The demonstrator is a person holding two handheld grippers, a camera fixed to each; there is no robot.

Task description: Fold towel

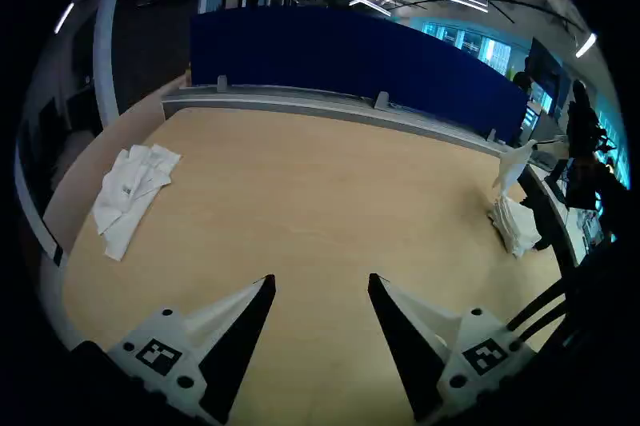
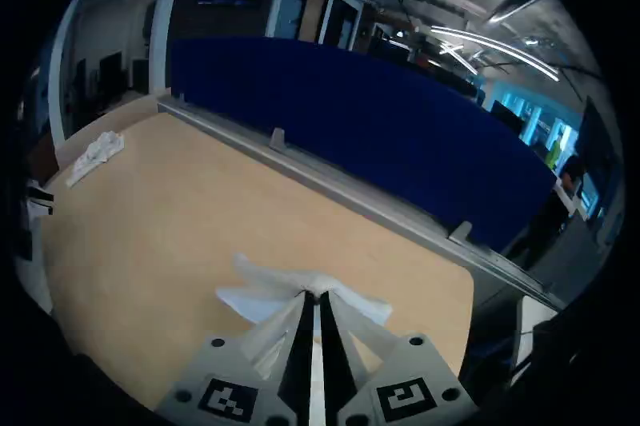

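Pinching the towel [image 2: 276, 276], right gripper [image 2: 314, 296] hangs above table [image 2: 160, 210]

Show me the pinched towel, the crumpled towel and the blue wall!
pinched towel [image 2: 272, 282]: right gripper view, on the bunched middle of the cloth.
crumpled towel [image 1: 132, 190]: left gripper view, on its middle folds.
blue wall [image 1: 352, 62]: left gripper view, on the panel's middle.
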